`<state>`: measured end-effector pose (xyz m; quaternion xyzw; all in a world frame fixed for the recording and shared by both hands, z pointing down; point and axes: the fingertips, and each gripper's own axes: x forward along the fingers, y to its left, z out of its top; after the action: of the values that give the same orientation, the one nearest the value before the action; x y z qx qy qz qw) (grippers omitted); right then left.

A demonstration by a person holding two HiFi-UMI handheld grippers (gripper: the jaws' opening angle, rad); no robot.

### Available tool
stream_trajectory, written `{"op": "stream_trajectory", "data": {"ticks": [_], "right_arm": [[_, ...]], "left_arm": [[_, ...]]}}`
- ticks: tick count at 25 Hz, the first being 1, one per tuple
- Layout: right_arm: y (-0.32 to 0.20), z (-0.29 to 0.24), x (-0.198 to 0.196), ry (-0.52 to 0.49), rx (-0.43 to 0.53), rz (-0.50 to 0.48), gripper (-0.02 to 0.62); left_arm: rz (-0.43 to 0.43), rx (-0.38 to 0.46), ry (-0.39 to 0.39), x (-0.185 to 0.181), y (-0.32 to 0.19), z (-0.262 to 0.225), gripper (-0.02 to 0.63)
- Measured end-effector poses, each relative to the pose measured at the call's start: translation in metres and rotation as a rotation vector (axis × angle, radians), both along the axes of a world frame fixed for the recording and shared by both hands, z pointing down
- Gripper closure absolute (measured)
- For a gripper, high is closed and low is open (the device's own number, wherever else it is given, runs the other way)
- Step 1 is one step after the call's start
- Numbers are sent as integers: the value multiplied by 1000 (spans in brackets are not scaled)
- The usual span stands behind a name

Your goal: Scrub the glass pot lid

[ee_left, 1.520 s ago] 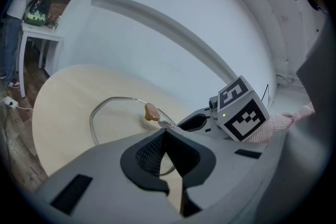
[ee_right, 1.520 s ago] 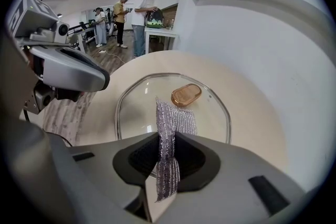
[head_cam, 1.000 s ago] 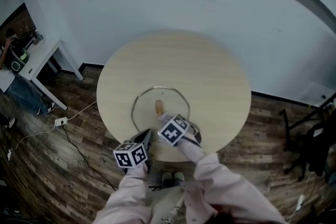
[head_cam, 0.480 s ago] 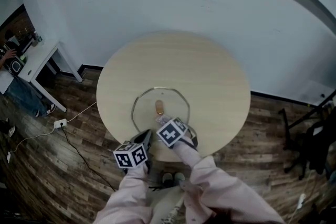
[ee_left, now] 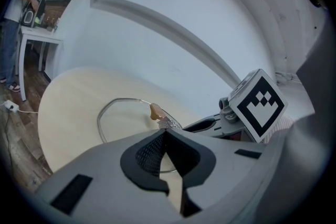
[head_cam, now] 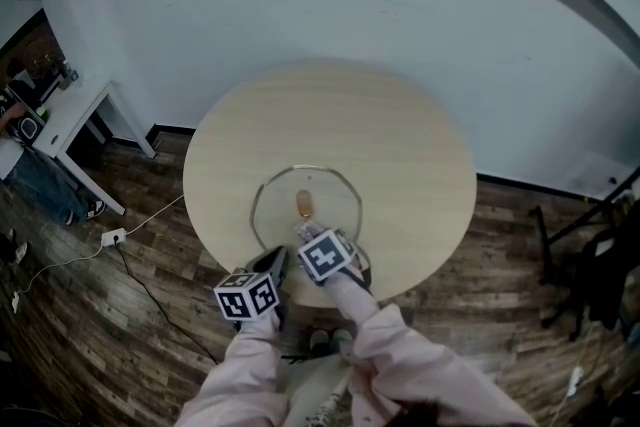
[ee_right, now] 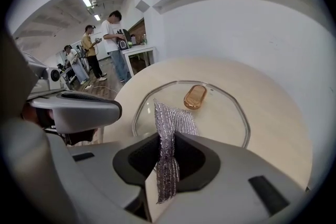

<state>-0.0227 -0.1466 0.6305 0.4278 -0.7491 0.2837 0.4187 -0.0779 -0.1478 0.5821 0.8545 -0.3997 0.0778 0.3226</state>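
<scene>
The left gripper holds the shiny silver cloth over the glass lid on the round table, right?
No: the right gripper, not the left, pinches the shiny silver mesh cloth, as the right gripper view shows. It is over the metal-rimmed glass pot lid on the round pale wooden table.

A round bench (head_cam: pixel 400 145) with a pale wood-grain top is standing on a dark plank floor (head_cam: pixel 90 325), with a white wall running just beyond its far side. A glass lid (head_cam: pixel 335 190) is lying flat on the bench, knob up. It is sitting in the near half, a little left of the middle and close to the near edge. A thin metal band is running round its rim, which is showing short straight sides rather than a true circle. An amber knob (head_cam: pixel 304 204) is sitting at its centre, and the pale top is showing through the glass.
</scene>
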Motion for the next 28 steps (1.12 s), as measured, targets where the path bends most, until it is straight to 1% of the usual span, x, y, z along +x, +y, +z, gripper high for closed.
{"op": "stream_trajectory", "data": {"ticks": [2,7,10,11,15,19,22,26,28], "right_arm": [[3,0,0,-9,-13,16,514],[-1,-3,-8,-47,17,36,514],[-6,-11,-21,-134,58,28,514],[-6,-12,-22,-149,62,28,514],[-8,-15,-18,-166,79,52,514],[-13,-21,-17,-200,103,68,514],[-21,-17,-6,-186,117,93,514],[-20,-19,-4,-237,102,104,514],[-19,-23,-5,-282,98,101,514]], "left_arm": [[1,2,-3,-2,0,0,612],[11,8,-12,-6,-1,0,612],[8,11,-12,-6,0,-1,612],[8,11,-13,-6,0,-1,612],[8,16,-19,-6,0,0,612],[-1,45,-13,-9,-4,-10,612],[-4,53,-18,-12,-5,-13,612],[-11,54,-28,-12,-5,-13,612],[-15,58,-31,-12,-5,-14,612]]}}
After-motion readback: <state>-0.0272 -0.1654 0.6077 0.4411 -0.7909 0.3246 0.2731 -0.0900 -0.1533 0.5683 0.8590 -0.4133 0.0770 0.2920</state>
